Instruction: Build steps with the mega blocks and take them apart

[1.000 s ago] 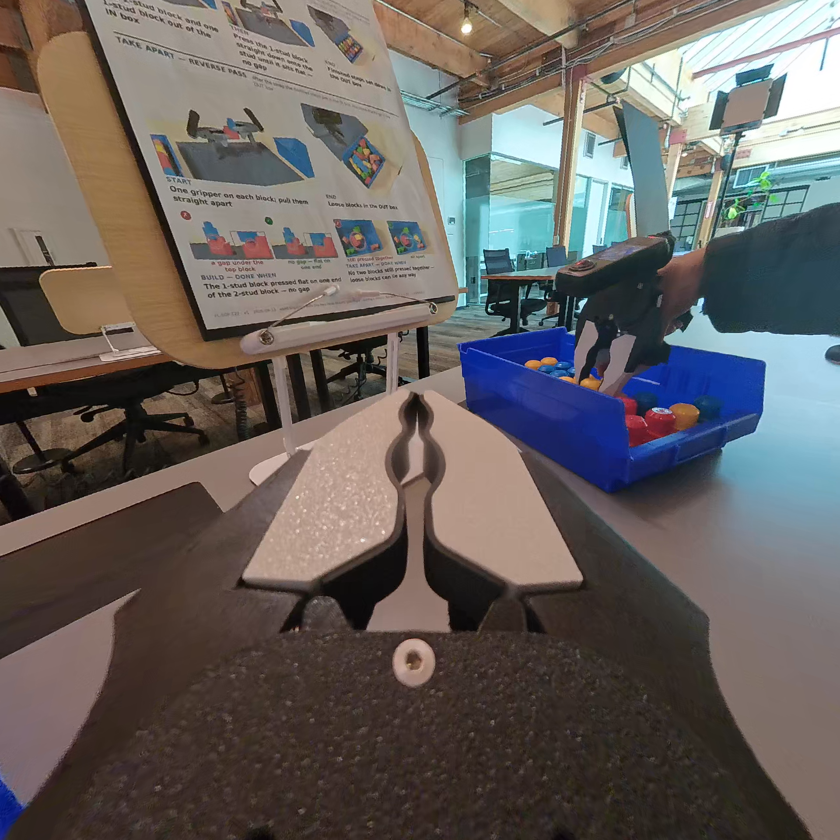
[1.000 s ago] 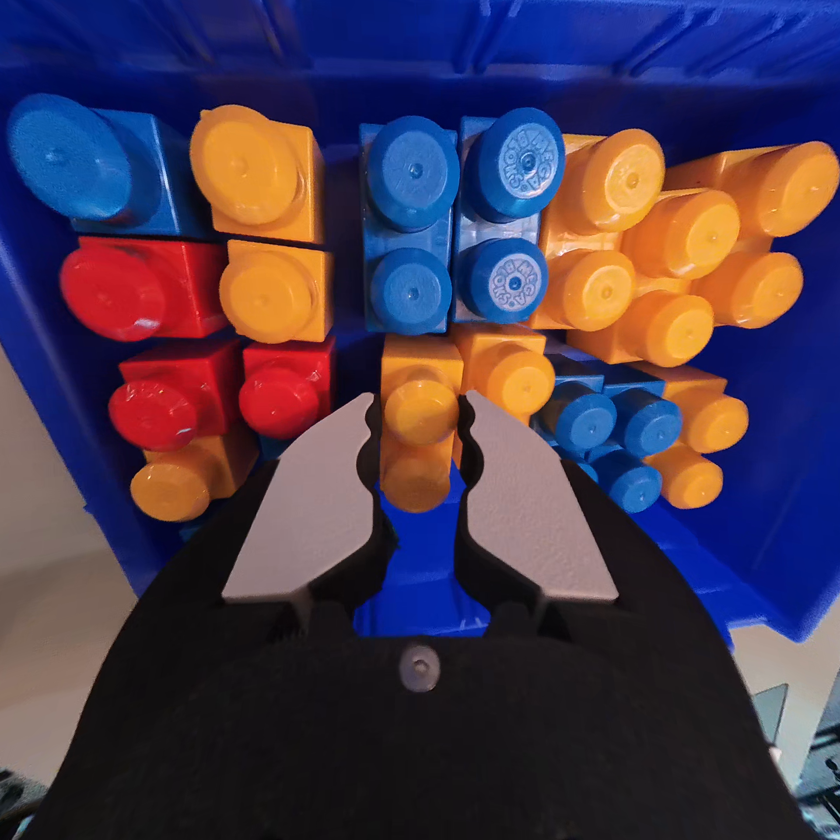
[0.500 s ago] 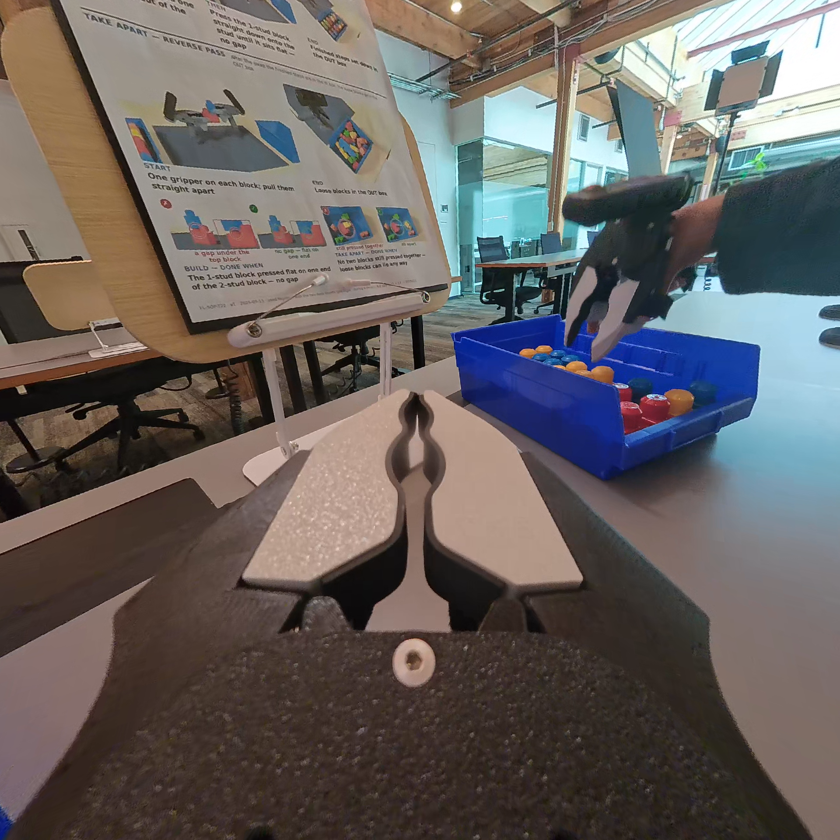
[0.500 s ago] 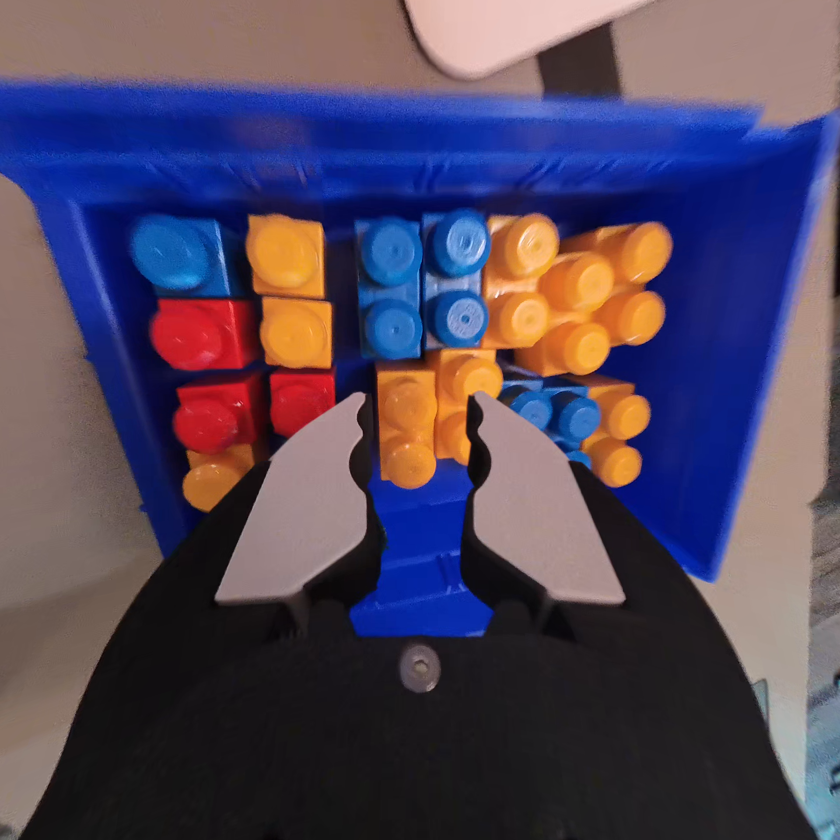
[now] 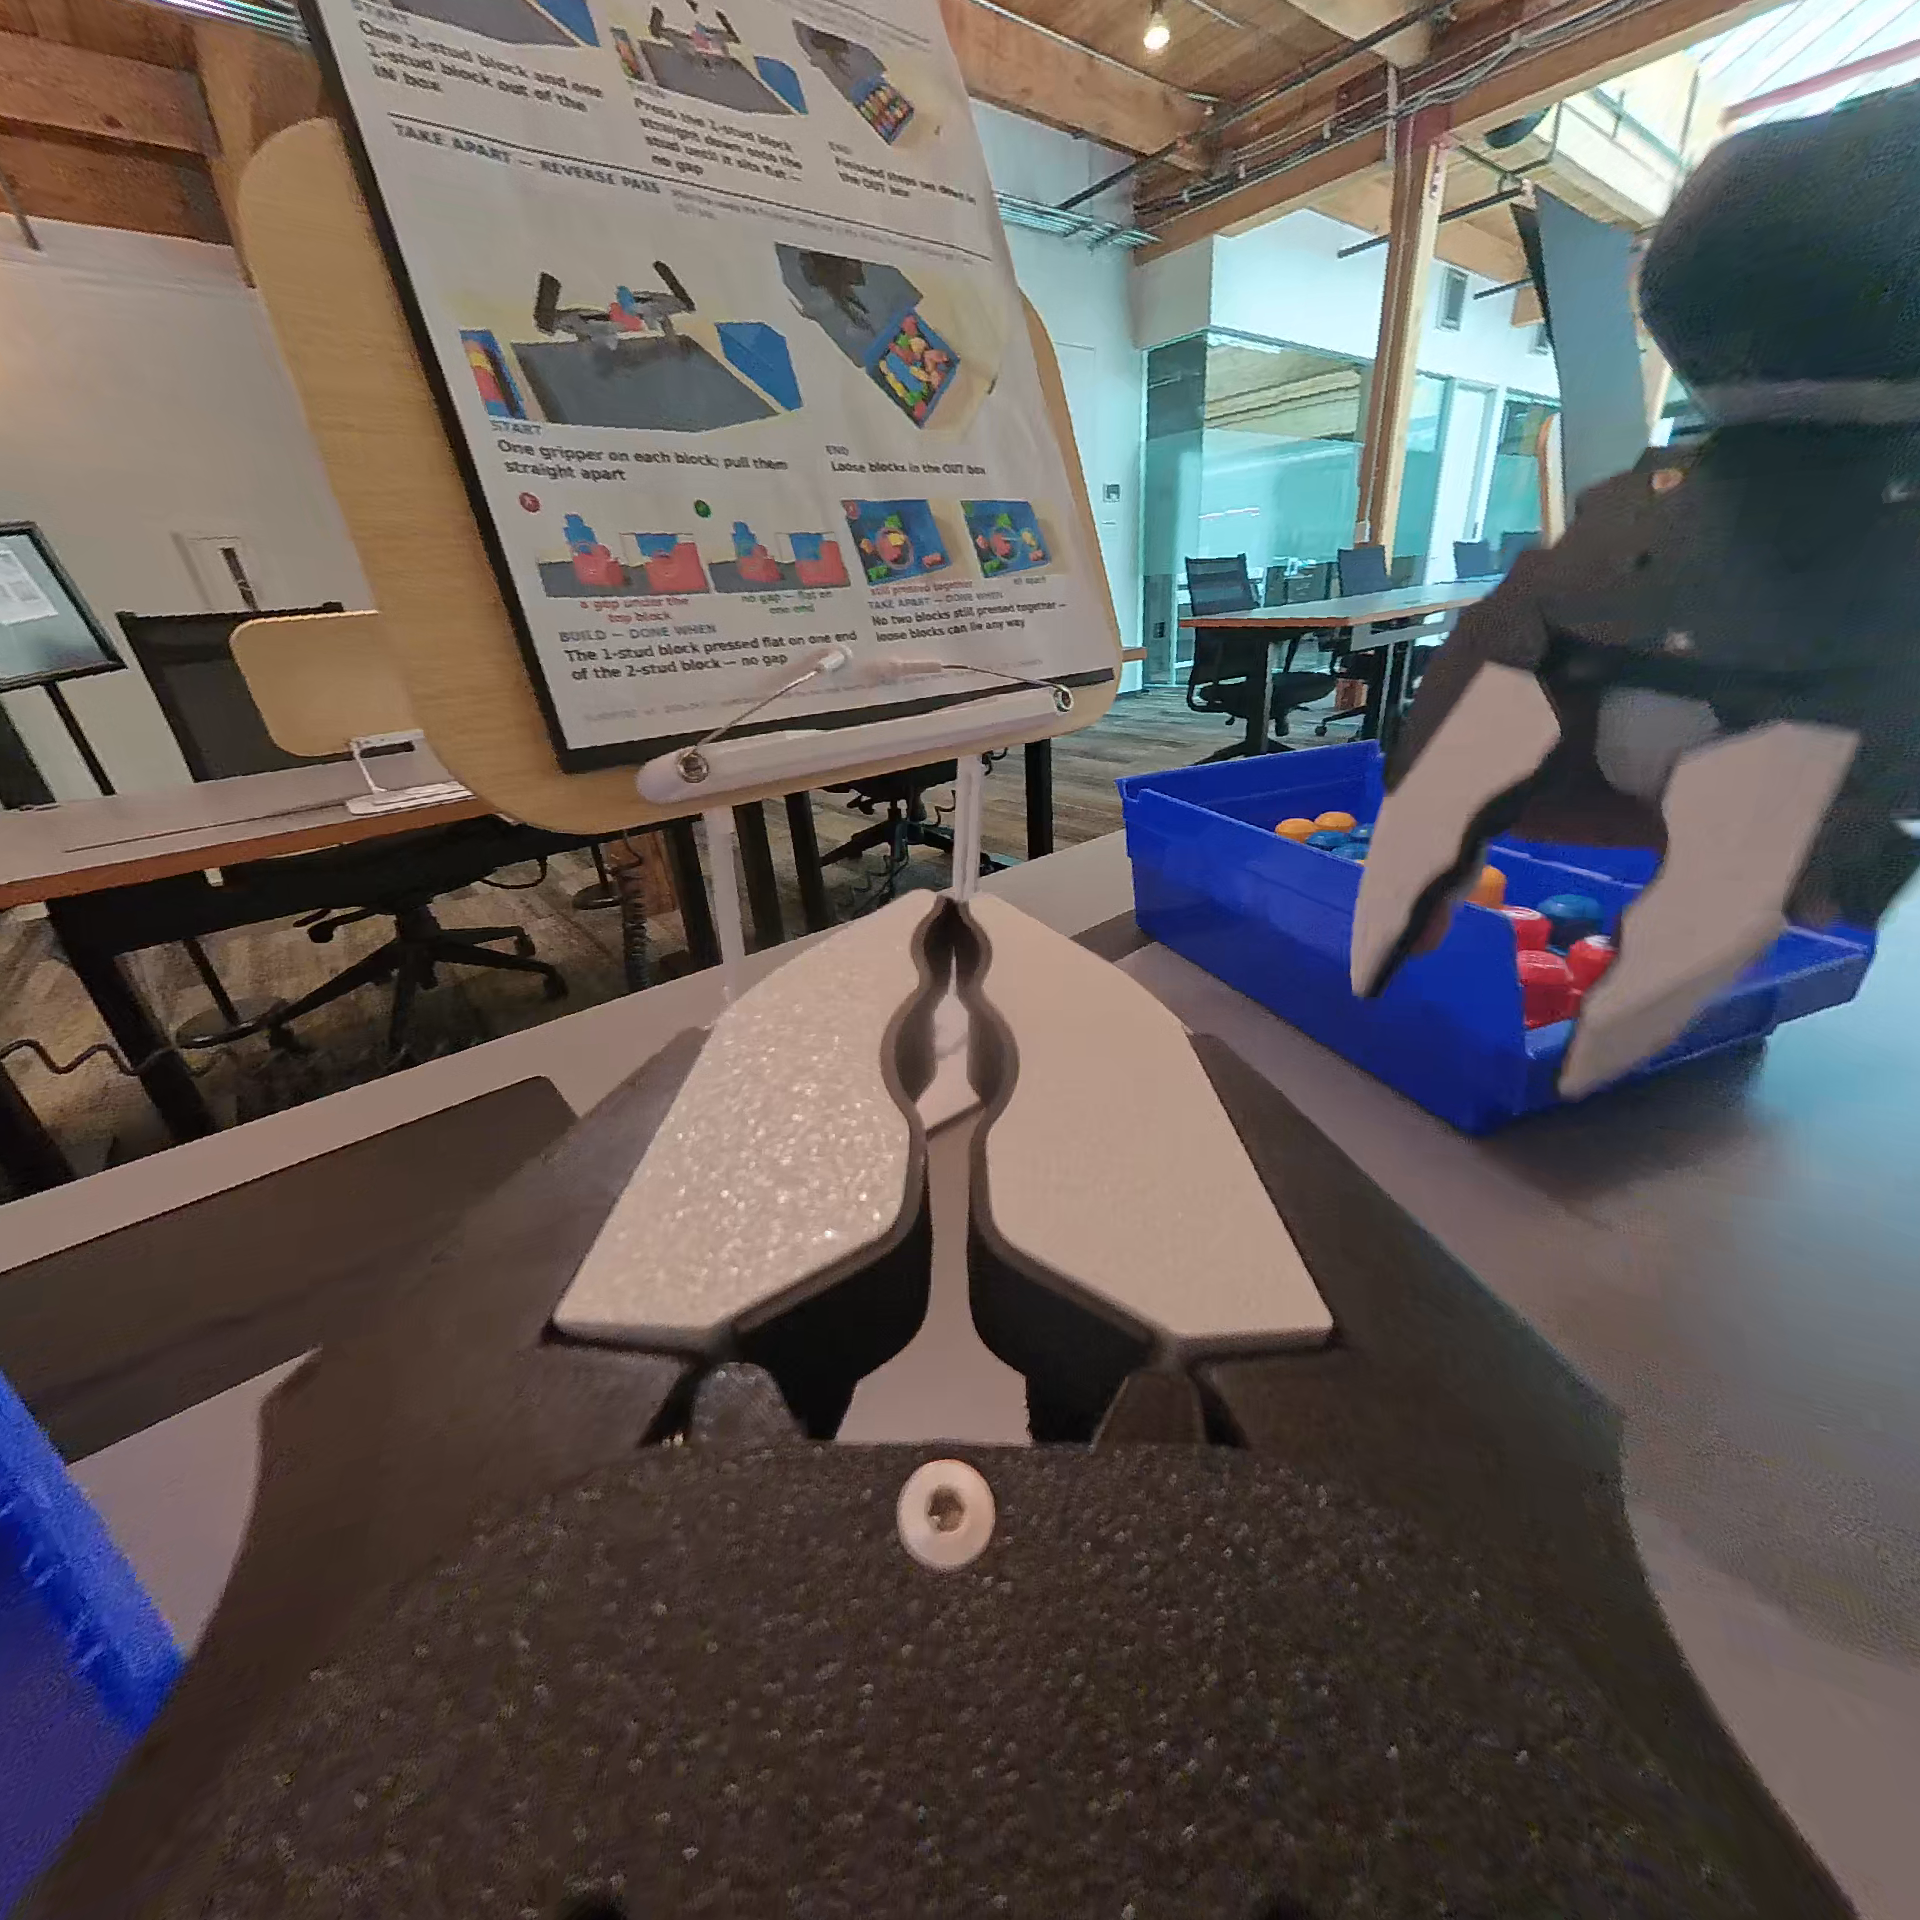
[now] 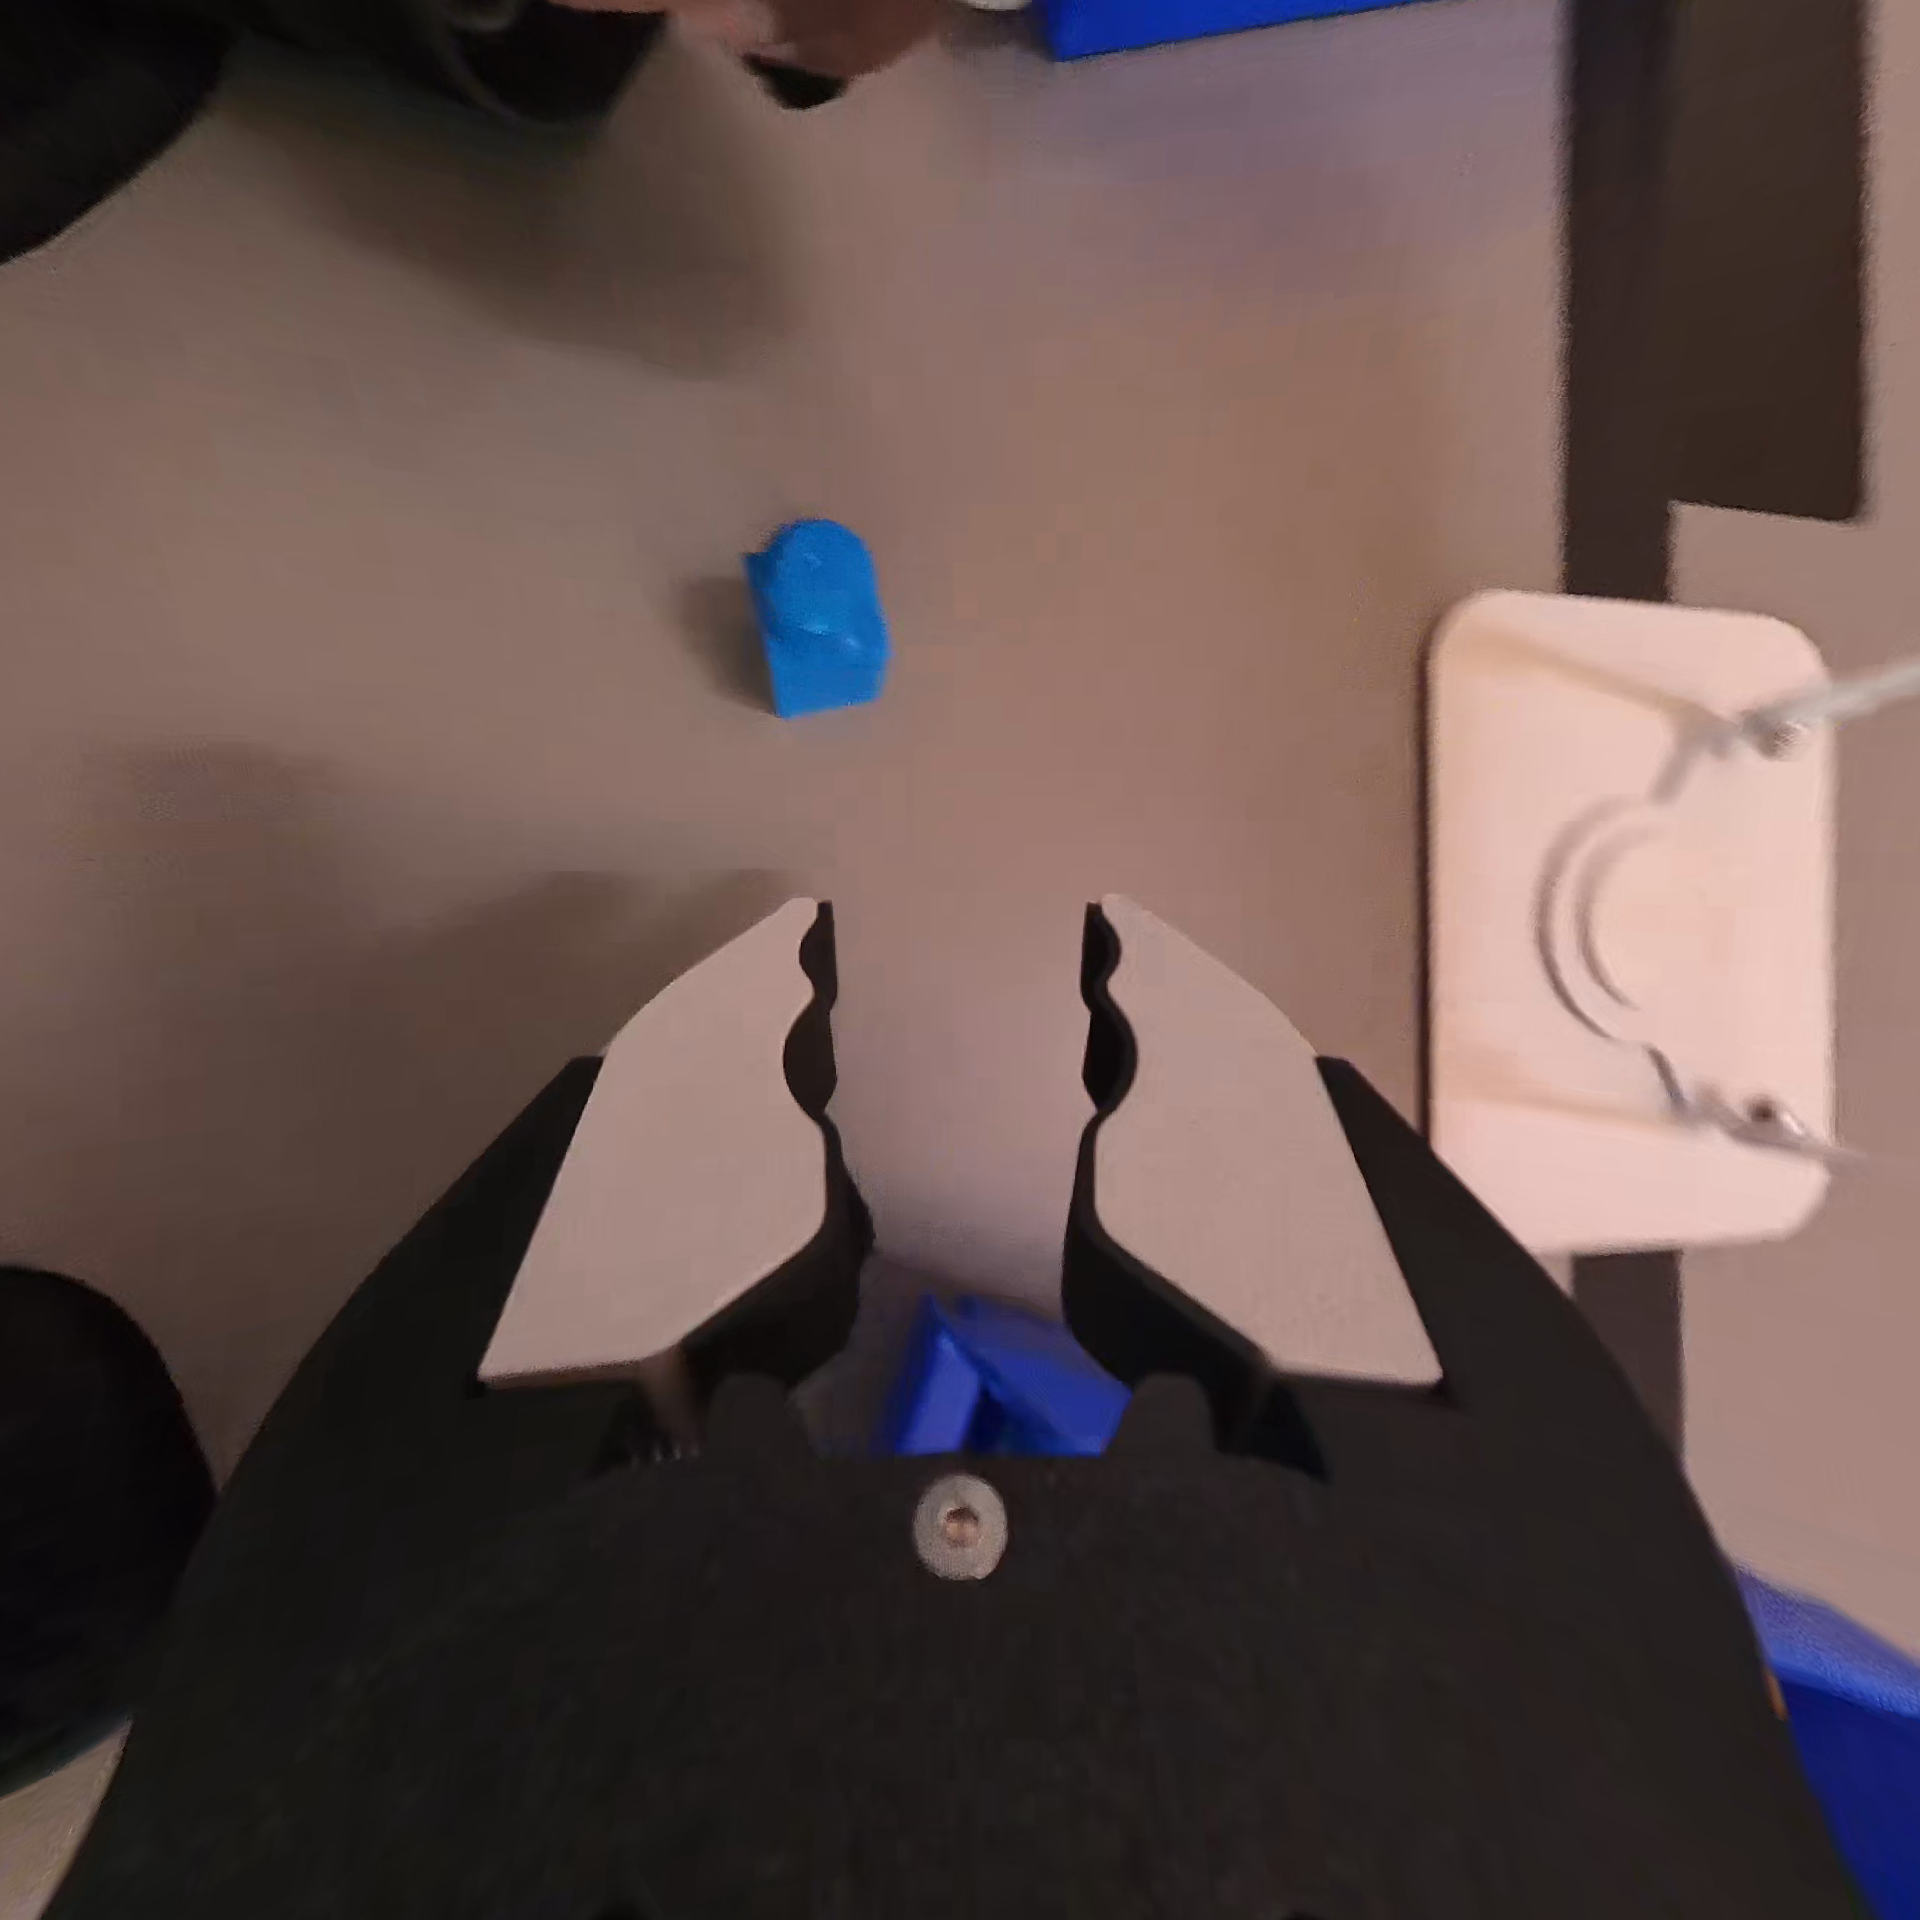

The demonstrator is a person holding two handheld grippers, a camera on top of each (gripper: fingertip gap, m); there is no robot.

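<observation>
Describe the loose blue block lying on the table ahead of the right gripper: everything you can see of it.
The blue block is a small one-stud piece of plain, smooth-looking blue plastic: a squarish body with one round stud on top. The picture is a little blurred, so fine detail is lost. It stands alone, stud up, on the grey table, turned slightly askew, casting a soft shadow. Nothing else touches it. The right gripper hangs above the table with its fingers apart, short of the block. The left wrist view does not show it.
</observation>
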